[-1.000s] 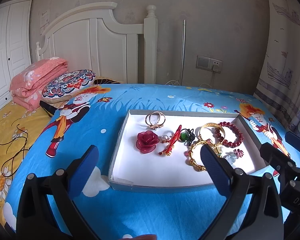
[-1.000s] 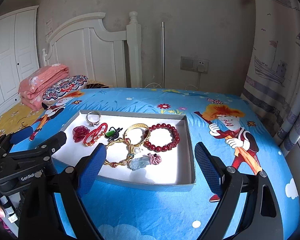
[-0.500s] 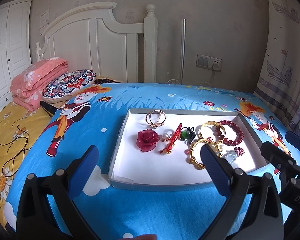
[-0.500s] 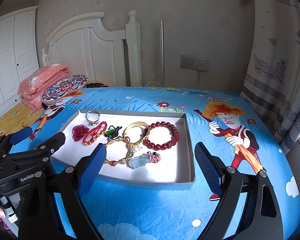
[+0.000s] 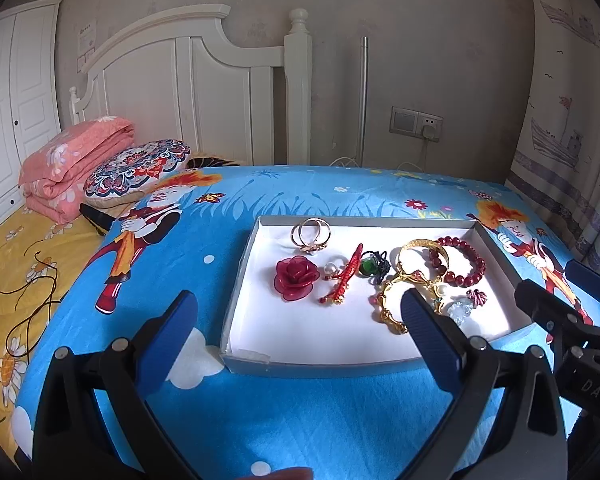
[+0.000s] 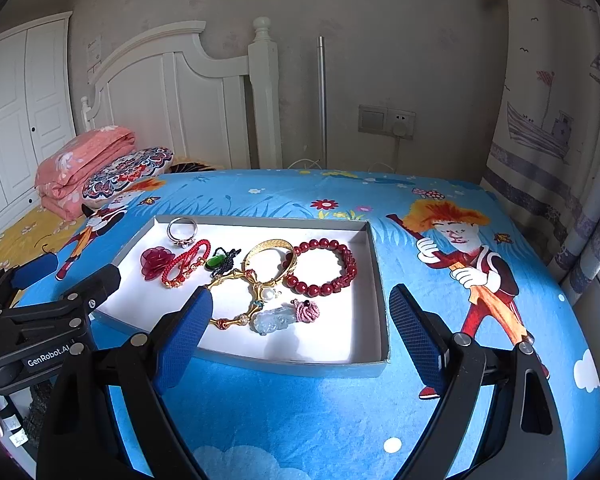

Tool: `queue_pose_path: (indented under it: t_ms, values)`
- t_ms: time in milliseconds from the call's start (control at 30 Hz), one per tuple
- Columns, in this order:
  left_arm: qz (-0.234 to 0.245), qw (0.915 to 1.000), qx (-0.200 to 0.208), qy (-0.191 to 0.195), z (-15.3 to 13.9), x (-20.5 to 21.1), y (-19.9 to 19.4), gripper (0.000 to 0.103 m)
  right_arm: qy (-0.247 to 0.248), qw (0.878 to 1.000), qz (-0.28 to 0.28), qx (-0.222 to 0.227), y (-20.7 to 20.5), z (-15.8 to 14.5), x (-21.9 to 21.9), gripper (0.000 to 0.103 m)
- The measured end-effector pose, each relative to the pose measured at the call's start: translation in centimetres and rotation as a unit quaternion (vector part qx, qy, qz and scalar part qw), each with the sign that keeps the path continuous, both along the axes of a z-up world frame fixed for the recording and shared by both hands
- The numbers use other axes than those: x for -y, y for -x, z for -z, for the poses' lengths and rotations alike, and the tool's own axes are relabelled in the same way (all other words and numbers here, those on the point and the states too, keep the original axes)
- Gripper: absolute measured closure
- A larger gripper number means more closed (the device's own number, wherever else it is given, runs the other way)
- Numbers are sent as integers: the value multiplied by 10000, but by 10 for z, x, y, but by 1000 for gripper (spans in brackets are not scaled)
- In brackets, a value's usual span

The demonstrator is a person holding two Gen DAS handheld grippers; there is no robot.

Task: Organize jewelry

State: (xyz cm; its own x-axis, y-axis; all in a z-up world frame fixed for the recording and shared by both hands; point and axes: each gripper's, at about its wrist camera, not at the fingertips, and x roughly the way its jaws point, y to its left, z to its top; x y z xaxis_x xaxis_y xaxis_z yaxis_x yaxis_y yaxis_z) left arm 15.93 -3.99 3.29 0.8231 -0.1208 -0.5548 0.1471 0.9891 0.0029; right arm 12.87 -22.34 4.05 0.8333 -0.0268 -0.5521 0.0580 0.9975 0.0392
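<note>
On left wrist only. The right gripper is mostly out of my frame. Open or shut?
Observer: Open. The right gripper has nothing between its fingers and hangs just above the tray, at its near edge.
Operator: The left gripper blocks the near end of the gold chain. What's there?
Observer: The chain closes into a full loop, with a pearl on its right side.
Operator: And the pale lump beside it?
Observer: A pale blue carved pendant with a pink knot at its right end, lying flat on the tray floor.
</note>
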Motion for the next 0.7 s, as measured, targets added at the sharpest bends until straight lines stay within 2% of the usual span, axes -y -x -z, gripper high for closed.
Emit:
queue_pose_path:
  t_ms: [700]
  values:
    - [-44, 10000, -44, -58, 3, 0, 0, 5, -13, 10000, -33, -4, 0, 1, -3, 19]
